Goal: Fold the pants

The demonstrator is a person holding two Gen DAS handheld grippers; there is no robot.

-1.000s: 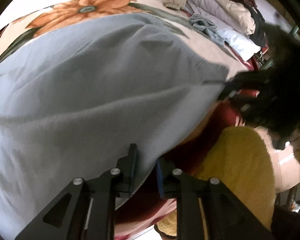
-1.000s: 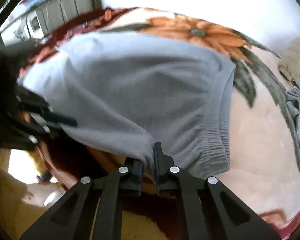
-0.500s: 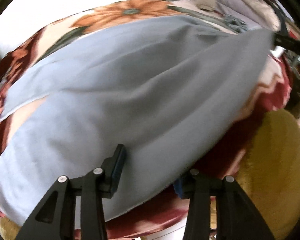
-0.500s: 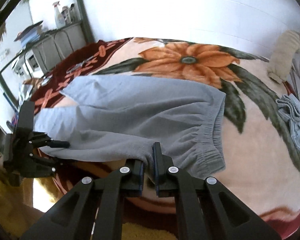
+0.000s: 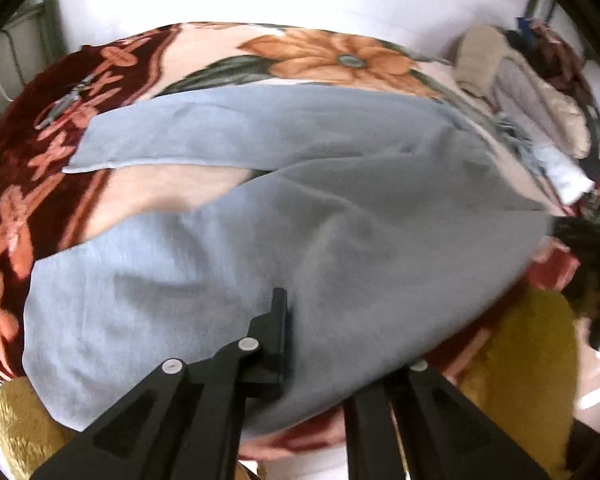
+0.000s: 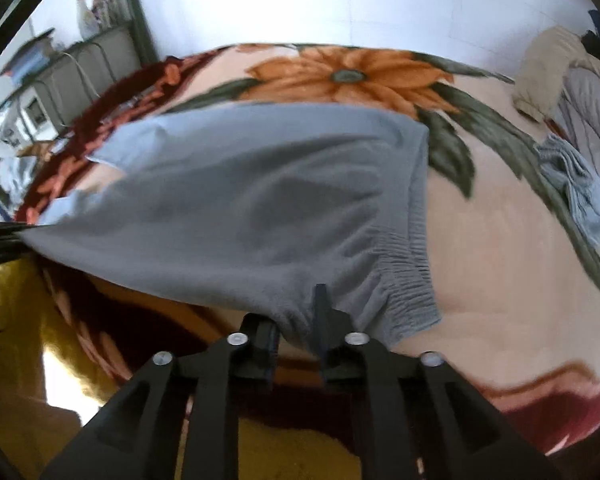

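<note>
Grey-blue pants (image 5: 300, 208) lie spread across a flowered blanket (image 5: 332, 52), legs to the left, waist to the right. My left gripper (image 5: 340, 344) is open wide, with the near pant leg's edge draped between its fingers; the right finger is partly hidden under the cloth. My right gripper (image 6: 298, 320) is shut on the pants (image 6: 260, 200) at the near end of the elastic waistband (image 6: 412, 280), lifting that corner a little off the blanket (image 6: 500, 272).
A pile of other clothes (image 5: 532, 92) sits at the back right of the bed, with a small crumpled blue garment (image 6: 576, 184) near it. A yellow fuzzy cloth (image 5: 528, 380) lies below the bed's near edge. Shelves (image 6: 60, 80) stand at the left.
My left gripper went from shut on the pant leg to wide open and shifted left along the leg. The right gripper stayed shut on the waistband and moved closer to the bed.
</note>
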